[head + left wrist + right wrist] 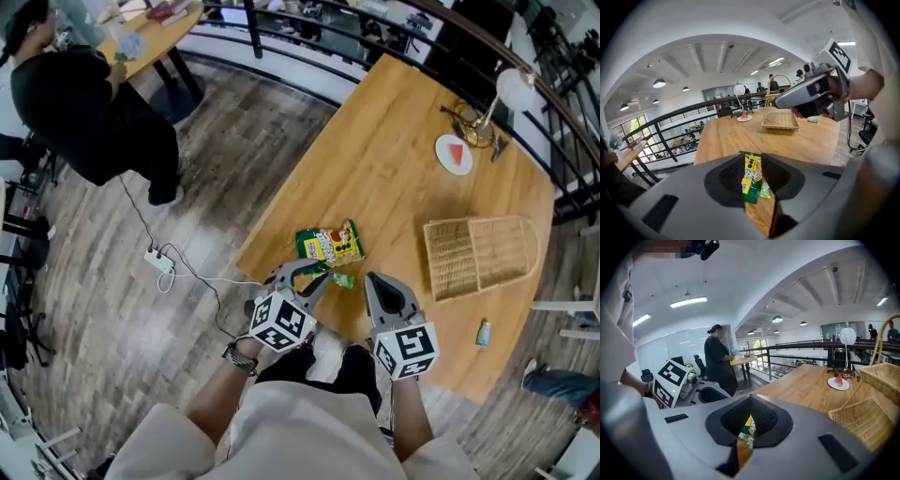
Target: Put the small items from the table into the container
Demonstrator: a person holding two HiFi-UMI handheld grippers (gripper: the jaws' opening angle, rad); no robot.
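Item: snack packet [330, 245], green and yellow, flat on the table [394, 178] near its front edge; wicker basket [480, 253] well apart.
Handling: probably light, crinkly, slippery film; pinch an edge seam.
Left hand-held gripper [317, 278]: slightly spread, empty.
Right hand-held gripper [372, 279]: pressed together, empty.

Plate [442, 150] with maybe watermelon slice [457, 154]; lamp [514, 90] beside; power strip [159, 260] on floor [94, 281].

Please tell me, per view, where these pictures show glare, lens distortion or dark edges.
Head view: a pale glare lies on the wooden floor. Left gripper view: black corners ring the picture, the railing bows into an arc, yet the snack packet looks sharp. Right gripper view: same round frame; the ceiling lamp is burnt out white.
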